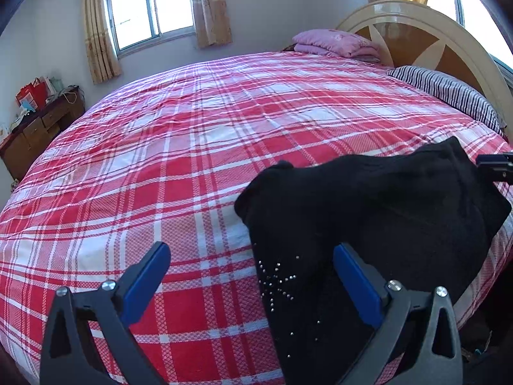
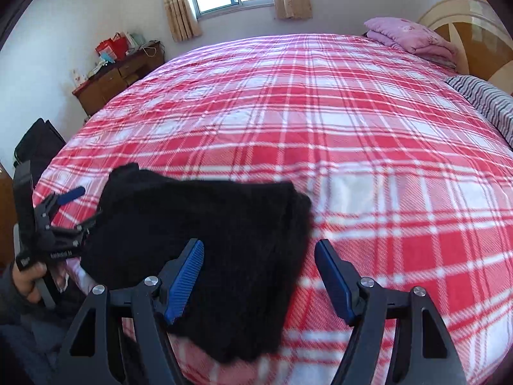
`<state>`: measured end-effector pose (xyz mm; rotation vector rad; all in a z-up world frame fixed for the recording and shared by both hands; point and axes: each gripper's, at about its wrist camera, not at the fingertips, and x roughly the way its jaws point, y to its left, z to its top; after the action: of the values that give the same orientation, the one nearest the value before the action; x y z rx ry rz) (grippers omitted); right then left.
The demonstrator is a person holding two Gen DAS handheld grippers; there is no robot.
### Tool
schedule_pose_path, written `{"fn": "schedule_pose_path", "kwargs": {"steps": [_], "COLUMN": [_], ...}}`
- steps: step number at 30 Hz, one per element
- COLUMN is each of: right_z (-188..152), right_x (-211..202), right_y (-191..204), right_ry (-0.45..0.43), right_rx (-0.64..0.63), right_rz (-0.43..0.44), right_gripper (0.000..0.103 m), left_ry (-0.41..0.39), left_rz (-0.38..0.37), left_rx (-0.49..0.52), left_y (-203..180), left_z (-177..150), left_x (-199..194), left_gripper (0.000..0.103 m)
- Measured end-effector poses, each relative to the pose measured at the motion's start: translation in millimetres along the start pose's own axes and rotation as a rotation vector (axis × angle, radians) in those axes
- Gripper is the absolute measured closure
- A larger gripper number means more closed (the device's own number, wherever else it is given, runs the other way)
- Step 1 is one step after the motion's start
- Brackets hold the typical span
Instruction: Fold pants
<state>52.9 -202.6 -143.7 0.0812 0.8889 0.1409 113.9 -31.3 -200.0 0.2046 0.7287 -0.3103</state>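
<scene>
The black pants [image 1: 368,199] lie in a folded bundle on the red plaid bed [image 1: 160,144], near its front edge. Small silver studs [image 1: 279,282] show on the near part. My left gripper [image 1: 250,250] is open; its right finger sits over the pants and its left finger over bare sheet. In the right wrist view the pants [image 2: 198,211] reach in from the left between the fingers of my right gripper [image 2: 259,243], which is open, and the pads do not press on the cloth. A hand holds the left gripper [image 2: 85,207] at the pants' left edge. The right gripper [image 1: 493,166] shows at the frame's right edge.
A folded pink quilt [image 1: 333,43] and a striped pillow [image 1: 449,93] lie by the curved headboard [image 1: 416,32]. A wooden dresser [image 1: 38,128] with bags stands by the far wall under a window. A black bag [image 2: 38,141] sits beside the bed.
</scene>
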Motion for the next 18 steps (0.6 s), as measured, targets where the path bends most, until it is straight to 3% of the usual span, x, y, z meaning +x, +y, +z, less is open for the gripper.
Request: {"fn": "schedule_pose_path", "kwargs": {"steps": [4,9,12,15,17,18], "right_z": [15,50,76,92,91,88], "right_x": [3,1,25,68,96,110], "right_y": [17,67,93,121,143,152], "right_ry": [-0.021,-0.028,0.031,0.153,0.23,0.267], "right_rx": [-0.018,-0.14,-0.134,-0.126,-0.156,-0.174], "right_rz": [0.016,0.116,0.236,0.36,0.376,0.367], "right_gripper": [0.031,0.031,0.031,0.031,0.032,0.042], "left_ry": [0.011,0.037,0.072,0.081,0.102,0.105], "left_rz": [0.003,0.05,0.038,0.028,0.012,0.009], "left_rx": [-0.014,-0.016,-0.006,-0.004,-0.009,-0.004], "left_y": [1,6,7,8,8,7], "left_z": [0,-8,-20,-28,-30,-31], "left_x": [1,-8,-10,-9,-4,-2], "left_gripper": [0.0,0.0,0.0,0.0,0.0,0.0]}}
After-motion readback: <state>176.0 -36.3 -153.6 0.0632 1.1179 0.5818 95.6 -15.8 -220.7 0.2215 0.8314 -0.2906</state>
